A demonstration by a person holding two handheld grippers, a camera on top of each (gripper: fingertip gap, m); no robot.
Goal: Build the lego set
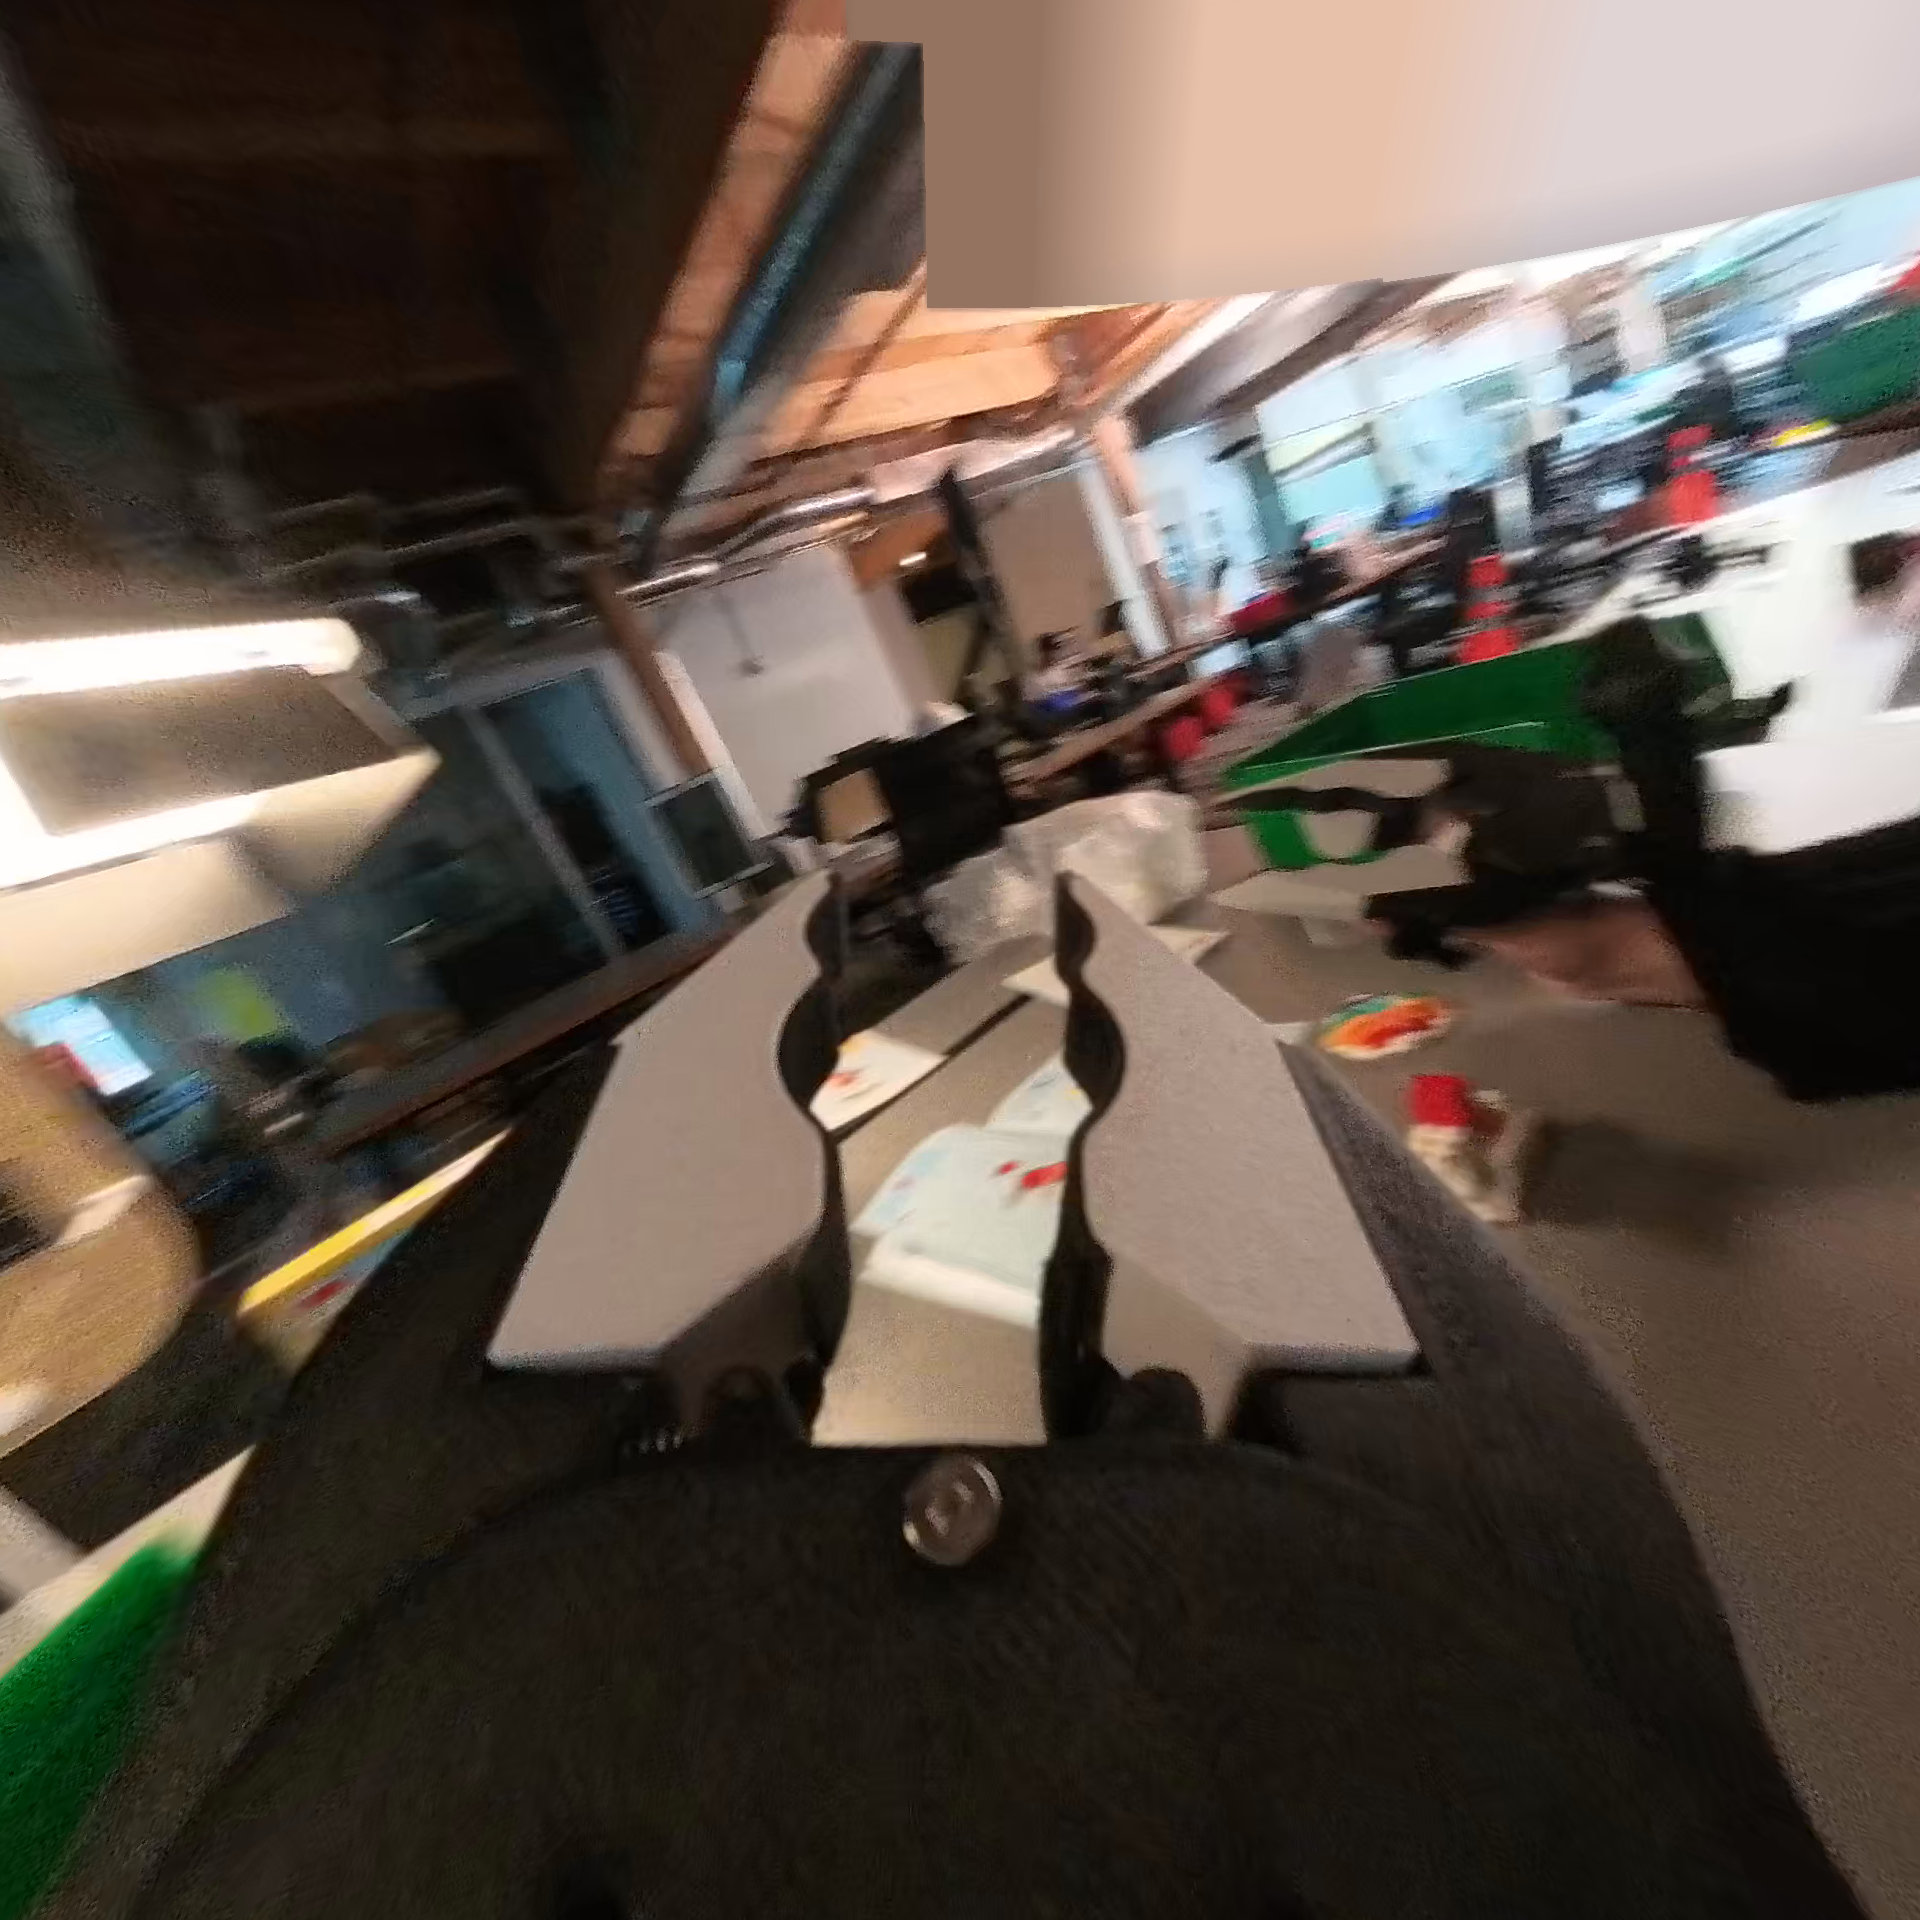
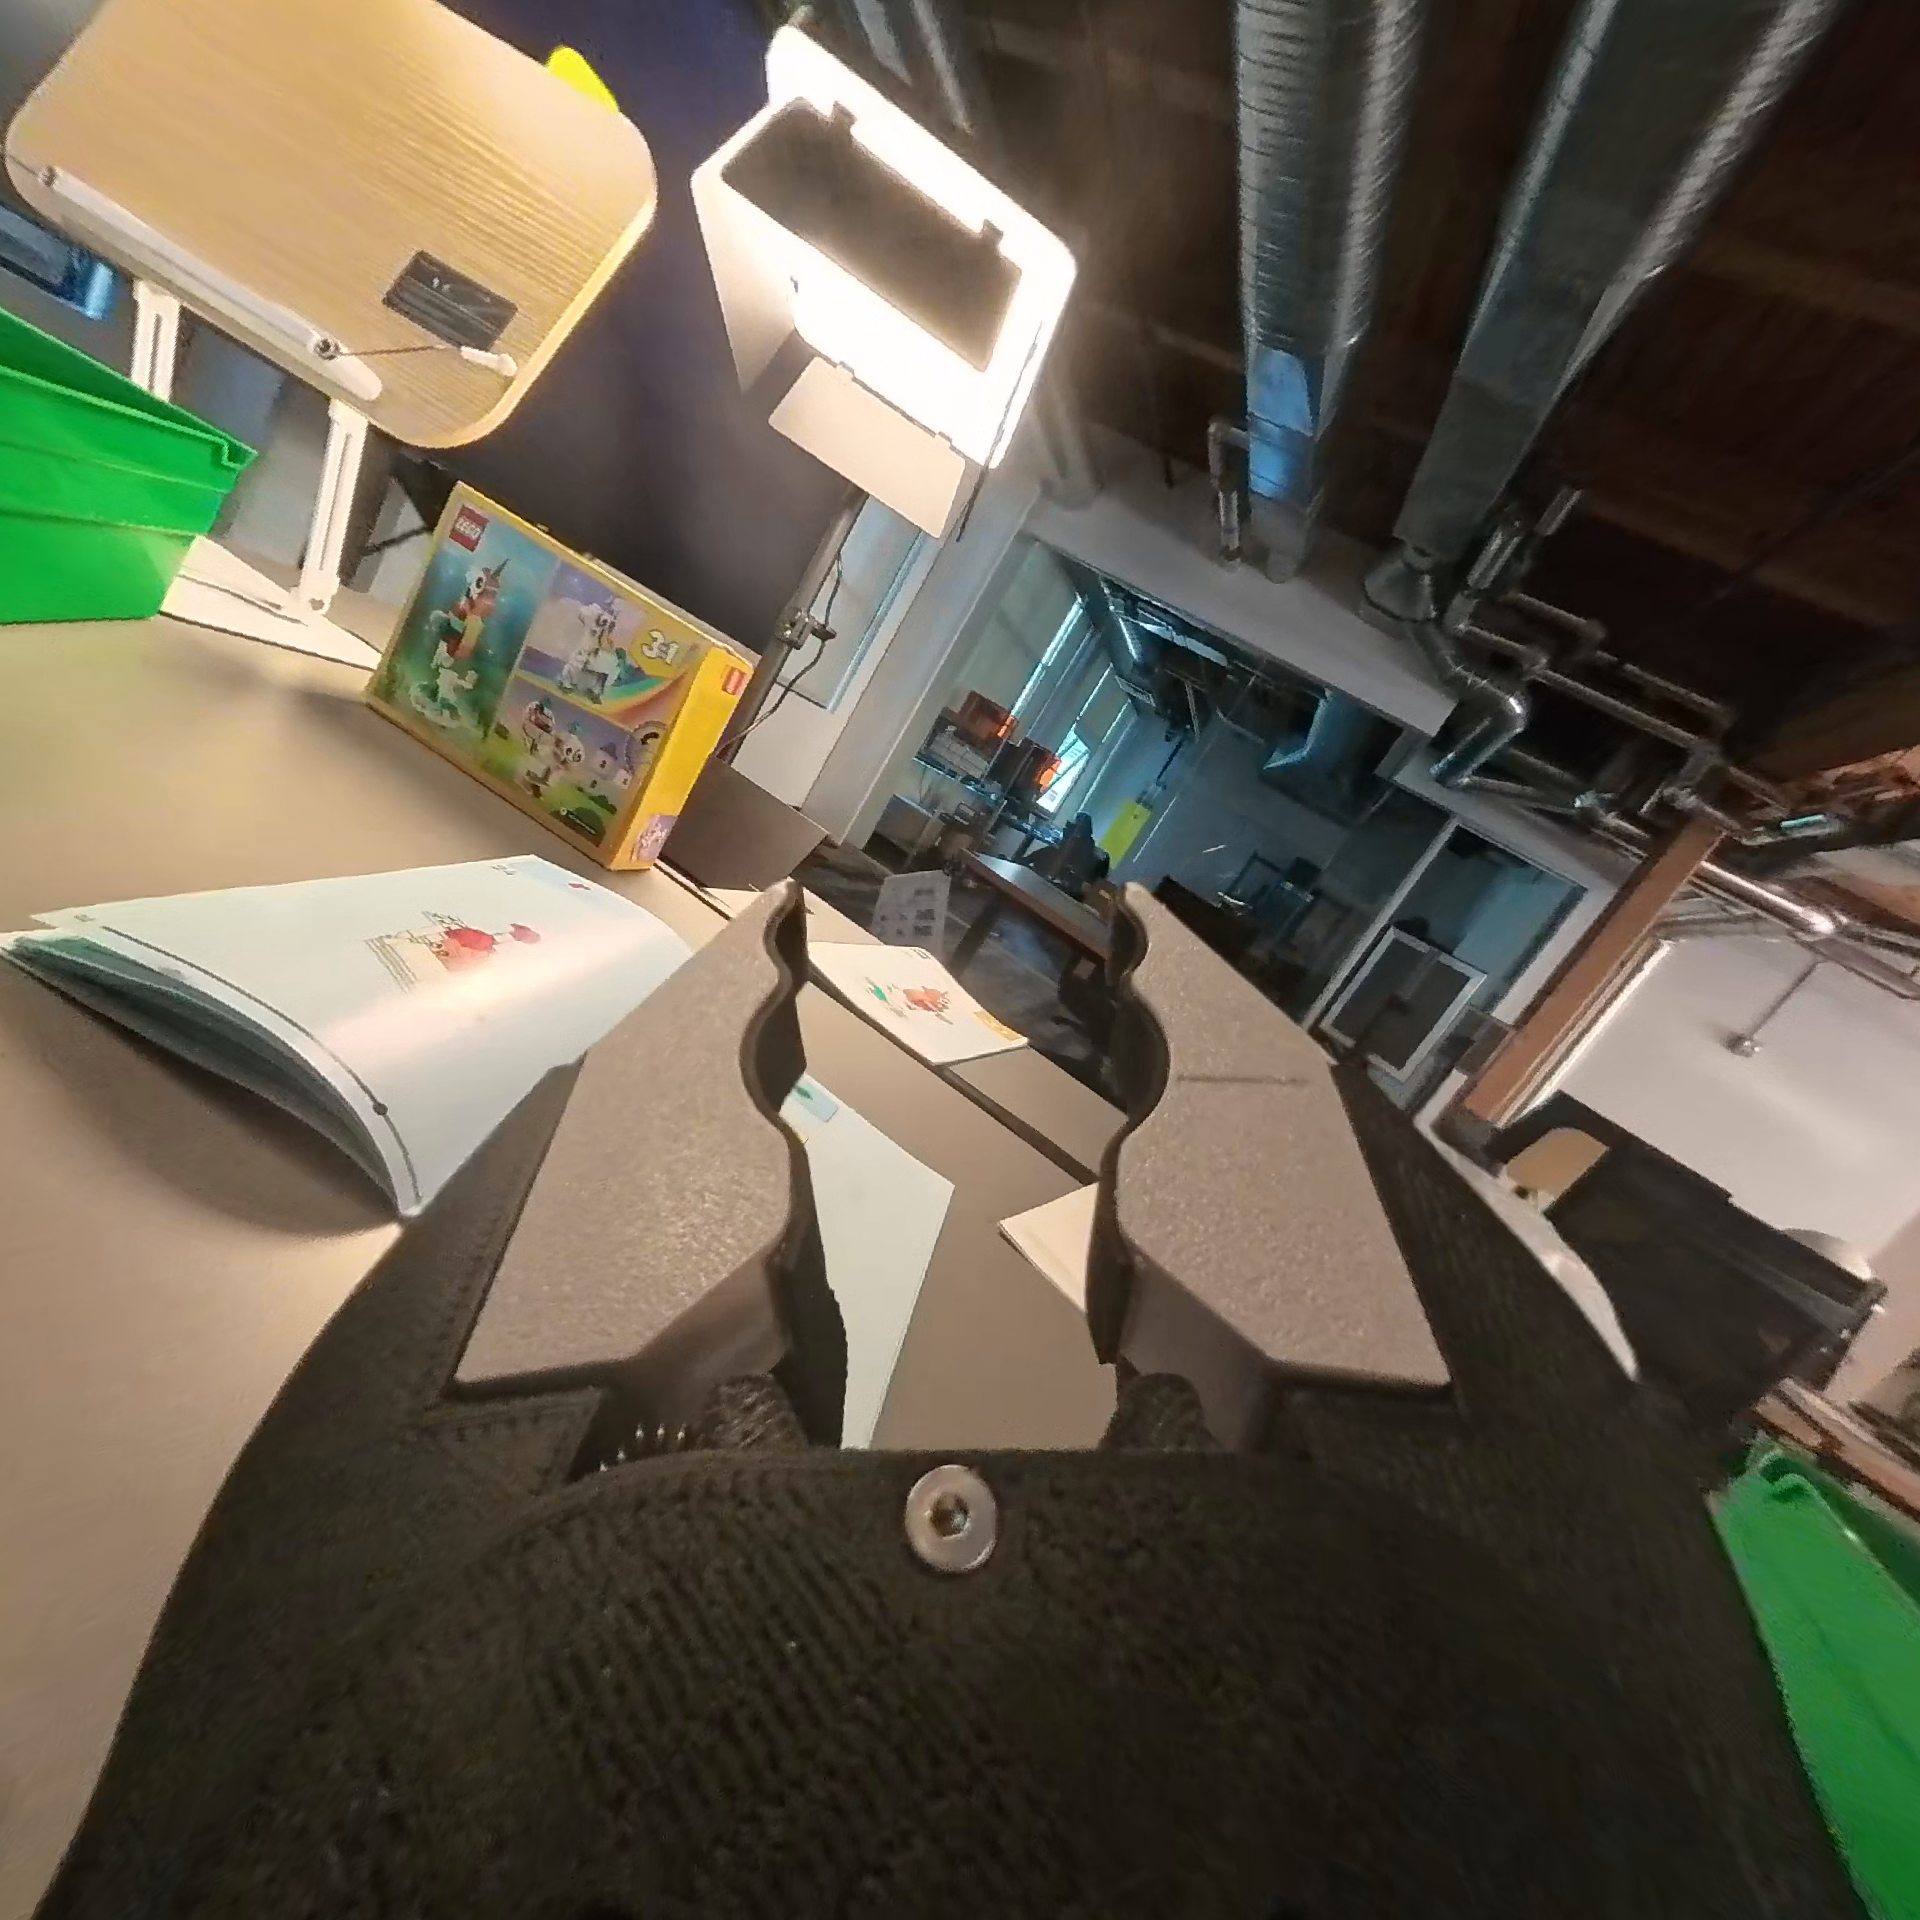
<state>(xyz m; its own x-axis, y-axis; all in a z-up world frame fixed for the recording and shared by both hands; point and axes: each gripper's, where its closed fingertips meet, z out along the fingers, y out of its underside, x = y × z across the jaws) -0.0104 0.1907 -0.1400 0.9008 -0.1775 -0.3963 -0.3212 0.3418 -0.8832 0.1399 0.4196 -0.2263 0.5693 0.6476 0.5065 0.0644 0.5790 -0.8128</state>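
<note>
My left gripper [image 1: 943, 894] is open and empty, held above the grey table [image 1: 1662, 1299]; this view is blurred. Under its fingers lie open instruction pages [image 1: 966, 1195]. A small red and white lego build [image 1: 1460, 1127] and a colourful lego piece [image 1: 1377, 1023] sit on the table to the right. The other gripper [image 1: 1351, 821], green and black, shows farther right. My right gripper [image 2: 951, 904] is open and empty, low over the table [image 2: 156, 1299]. An open instruction booklet [image 2: 353, 977] lies to its left, with loose sheets [image 2: 925, 1003] between its fingers. The yellow lego box [image 2: 561, 691] stands behind.
Green bins stand at the far left [image 2: 94, 499] and lower right [image 2: 1829, 1662] of the right wrist view. A wooden board stand [image 2: 332, 208] and a bright lamp panel [image 2: 883, 249] rise behind the box. White plastic bags [image 1: 1112, 852] lie at the table's far end. The grippers' ends are close to 30 cm from one another.
</note>
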